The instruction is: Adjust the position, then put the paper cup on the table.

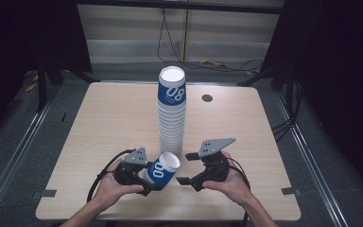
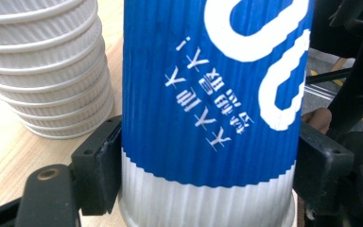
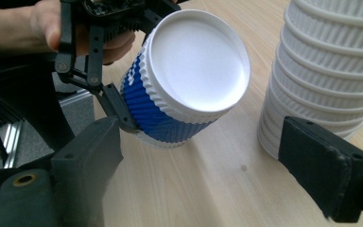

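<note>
A tall stack of upside-down white ribbed paper cups stands mid-table, and the top cup has a blue printed sleeve. My left gripper is shut on a single blue-and-white cup, held tilted above the table near the stack's foot. In the left gripper view both pads press the cup at its white band. The cup's closed white end faces my right gripper, which is open and empty just short of it. In the high view the right gripper sits right of the cup.
The wooden table has a round cable grommet at the back right. The stack's base stands close beside the right gripper's jaw. Cables lie on the floor behind the table.
</note>
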A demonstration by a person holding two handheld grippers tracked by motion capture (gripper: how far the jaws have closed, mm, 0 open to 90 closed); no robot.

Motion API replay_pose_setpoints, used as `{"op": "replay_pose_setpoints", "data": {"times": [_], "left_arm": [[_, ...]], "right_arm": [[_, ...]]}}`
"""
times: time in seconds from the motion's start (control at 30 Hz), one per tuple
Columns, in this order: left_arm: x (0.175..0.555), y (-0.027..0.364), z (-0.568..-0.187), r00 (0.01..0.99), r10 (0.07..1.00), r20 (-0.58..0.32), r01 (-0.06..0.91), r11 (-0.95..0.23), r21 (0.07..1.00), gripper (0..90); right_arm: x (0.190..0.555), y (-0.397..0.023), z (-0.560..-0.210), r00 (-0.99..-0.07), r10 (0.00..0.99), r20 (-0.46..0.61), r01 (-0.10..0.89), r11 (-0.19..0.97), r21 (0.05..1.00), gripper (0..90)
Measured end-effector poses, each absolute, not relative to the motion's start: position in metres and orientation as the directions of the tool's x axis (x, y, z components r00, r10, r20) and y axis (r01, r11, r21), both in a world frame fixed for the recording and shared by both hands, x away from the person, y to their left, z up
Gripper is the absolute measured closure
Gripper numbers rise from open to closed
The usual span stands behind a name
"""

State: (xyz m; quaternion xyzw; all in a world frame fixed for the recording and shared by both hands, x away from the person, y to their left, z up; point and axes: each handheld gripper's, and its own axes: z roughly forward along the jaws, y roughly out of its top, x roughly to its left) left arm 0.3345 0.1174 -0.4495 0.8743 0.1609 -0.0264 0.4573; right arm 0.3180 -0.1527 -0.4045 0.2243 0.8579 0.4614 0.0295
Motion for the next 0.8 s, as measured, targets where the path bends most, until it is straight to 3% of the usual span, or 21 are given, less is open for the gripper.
{"op": "replay_pose_setpoints", "data": {"times": [0.5,0.6,0.8], "left_arm": [[0.3345,0.1148,-0.4515,0.959,0.229,-0.170,0.277,-0.615,0.738,22.8],[0.3333,0.1136,-0.4498,0.962,0.218,-0.164,0.266,-0.624,0.735,22.7],[0.3303,0.1113,-0.4483,0.970,0.203,-0.133,0.235,-0.646,0.726,22.7]], "right_arm": [[0.3216,-0.1505,-0.4092,-0.905,0.400,0.141,0.361,0.551,0.753,14.1],[0.3206,-0.1488,-0.4095,-0.907,0.399,0.135,0.360,0.567,0.741,21.3],[0.3173,-0.1436,-0.4124,-0.920,0.371,0.127,0.347,0.619,0.704,19.8]]}}
